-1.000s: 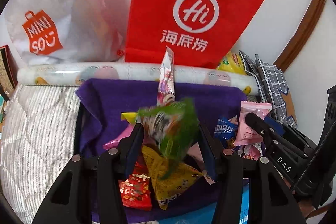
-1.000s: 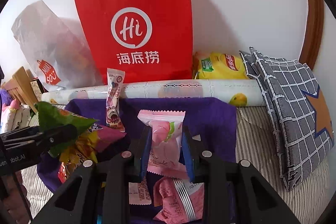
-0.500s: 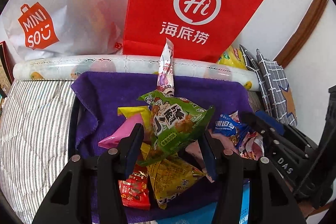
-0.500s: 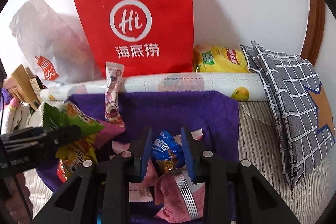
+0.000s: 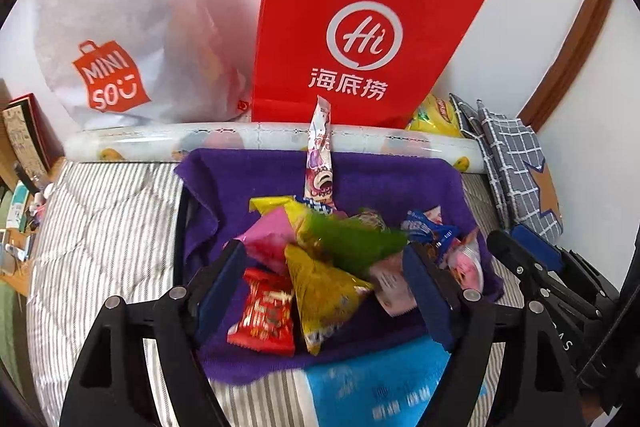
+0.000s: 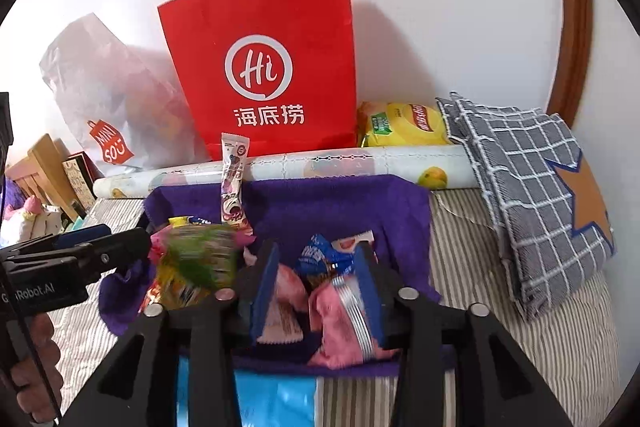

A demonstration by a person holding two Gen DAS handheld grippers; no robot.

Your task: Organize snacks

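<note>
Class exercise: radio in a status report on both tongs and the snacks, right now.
Left tongs just opened, green packet blurred, dropping free. Right tongs just opened, nothing gripped, over pink packet. Snacks piled on purple cloth. Nothing blocking.

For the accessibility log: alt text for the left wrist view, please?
The left claw, open, hangs over snack packets heaped on a purple towel, a blurred green packet loose between its fingers. Behind stand a red Hi paper bag and a white Miniso bag.
</note>
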